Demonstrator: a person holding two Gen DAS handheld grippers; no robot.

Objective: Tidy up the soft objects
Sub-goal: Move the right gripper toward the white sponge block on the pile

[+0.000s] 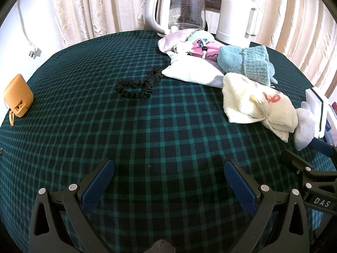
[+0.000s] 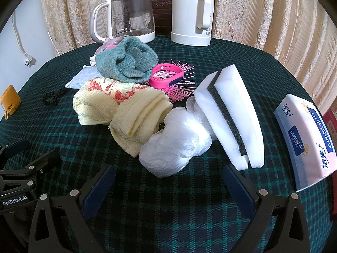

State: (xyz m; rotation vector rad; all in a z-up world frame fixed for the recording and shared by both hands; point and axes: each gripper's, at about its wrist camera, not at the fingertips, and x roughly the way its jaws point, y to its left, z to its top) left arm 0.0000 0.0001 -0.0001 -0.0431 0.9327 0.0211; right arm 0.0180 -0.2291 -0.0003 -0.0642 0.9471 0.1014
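Soft things lie in a pile on the green plaid tablecloth. A cream towel, a teal knit cloth, a white pouch and a pink patterned pouch sit at the back right. A black scrunchie lies apart to their left. A crumpled clear plastic bag and a white-and-grey sponge lie just ahead of my right gripper. Both my left gripper and my right gripper are open and empty, low over the cloth.
A glass kettle and a white jug stand at the back edge before curtains. An orange speaker sits far left. A pink wristband on a pink tassel, and a tissue pack, lie to the right.
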